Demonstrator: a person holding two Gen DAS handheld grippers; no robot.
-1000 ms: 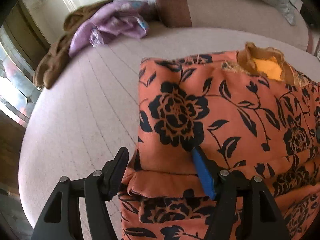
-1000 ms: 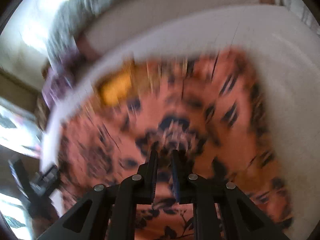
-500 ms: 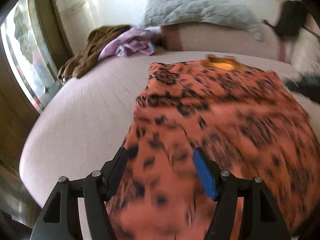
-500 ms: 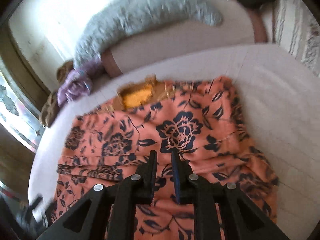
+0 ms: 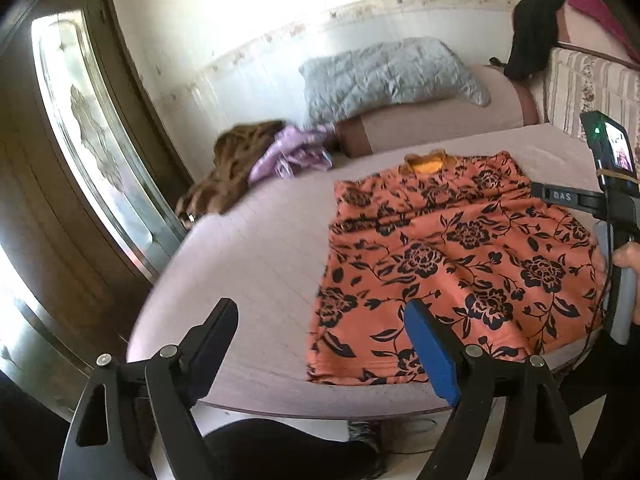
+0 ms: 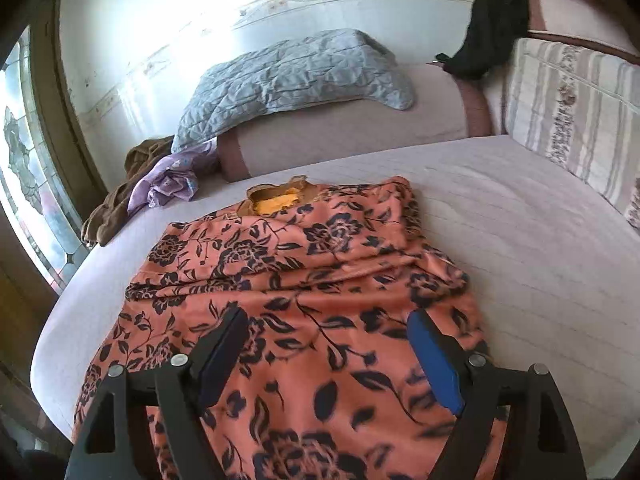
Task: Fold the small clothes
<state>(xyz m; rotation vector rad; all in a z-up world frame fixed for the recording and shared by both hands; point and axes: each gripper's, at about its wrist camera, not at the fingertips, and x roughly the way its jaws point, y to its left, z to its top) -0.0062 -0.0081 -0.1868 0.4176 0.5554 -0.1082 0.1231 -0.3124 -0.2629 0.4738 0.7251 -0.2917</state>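
Observation:
An orange garment with black flowers (image 5: 452,256) lies flat on the pale mattress (image 5: 256,264), its yellow-lined collar at the far end and its sides folded in. My left gripper (image 5: 320,340) hovers above the bed's near edge, off the garment's near left corner. Its jaws are opening and nothing is between them. In the right wrist view the same garment (image 6: 320,280) spreads below my right gripper (image 6: 328,344), whose jaws are opening with no cloth pinched. The right gripper's body (image 5: 612,216), held by a hand, shows at the right edge of the left wrist view.
A grey quilted pillow (image 6: 288,76) rests on a bolster at the far end. A purple cloth (image 6: 168,180) and a brown cloth (image 6: 112,208) are heaped far left. A striped cushion (image 6: 568,112) lines the right side. A glass door (image 5: 92,152) stands left.
Both grippers have pulled back and up from the garment. The right jaws, shut over the fabric before, now stand wide. The left jaws have let go of the folded edge and widened.

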